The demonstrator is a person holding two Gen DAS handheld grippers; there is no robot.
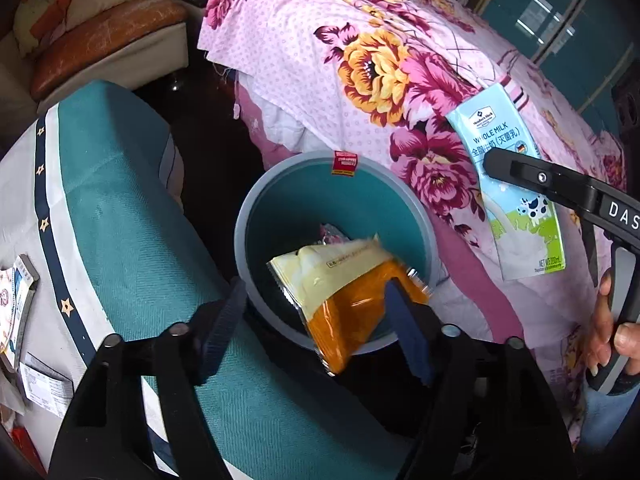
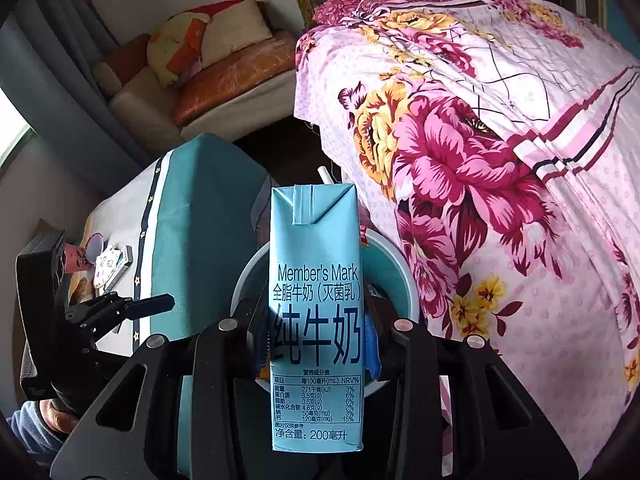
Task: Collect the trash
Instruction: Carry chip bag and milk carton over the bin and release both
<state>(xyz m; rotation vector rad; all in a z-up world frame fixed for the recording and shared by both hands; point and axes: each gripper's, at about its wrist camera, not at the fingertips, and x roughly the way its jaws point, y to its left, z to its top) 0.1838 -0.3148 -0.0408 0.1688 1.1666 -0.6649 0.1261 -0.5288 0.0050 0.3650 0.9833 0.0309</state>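
Your right gripper [image 2: 318, 344] is clamped on a pale blue milk carton [image 2: 316, 320], one finger pressed on each side of it. The carton stands upright between the fingers, its printed face toward the camera and a white straw [image 2: 325, 175] poking up behind its top. Directly beyond and below the carton is a round bin [image 2: 404, 280] with a grey rim and teal inside, so the carton hangs over the near part of the bin's mouth.

Your left gripper [image 1: 320, 320] is spread wide, its fingers apart. A yellow and orange snack wrapper [image 1: 340, 284] sits against the inner face of its right finger [image 1: 404, 320]; you cannot tell whether it rests on that finger or is dropping free. The wrapper lies over the near rim of the bin [image 1: 256, 200], and another crumpled wrapper [image 1: 332, 232] shows deeper inside. A small red label [image 1: 345, 163] hangs on the bin's far rim.

To the right of both grippers is a bed with a pink floral cover [image 1: 360, 60]. To the left is a surface under a teal and white cloth [image 1: 132, 220], with small boxes [image 1: 16, 300] at its far left edge. Ahead and left, well apart, is a seat with an orange cushion [image 1: 108, 36]. Your right hand [image 1: 608, 328] shows at the left camera's right edge, gripping its handle.
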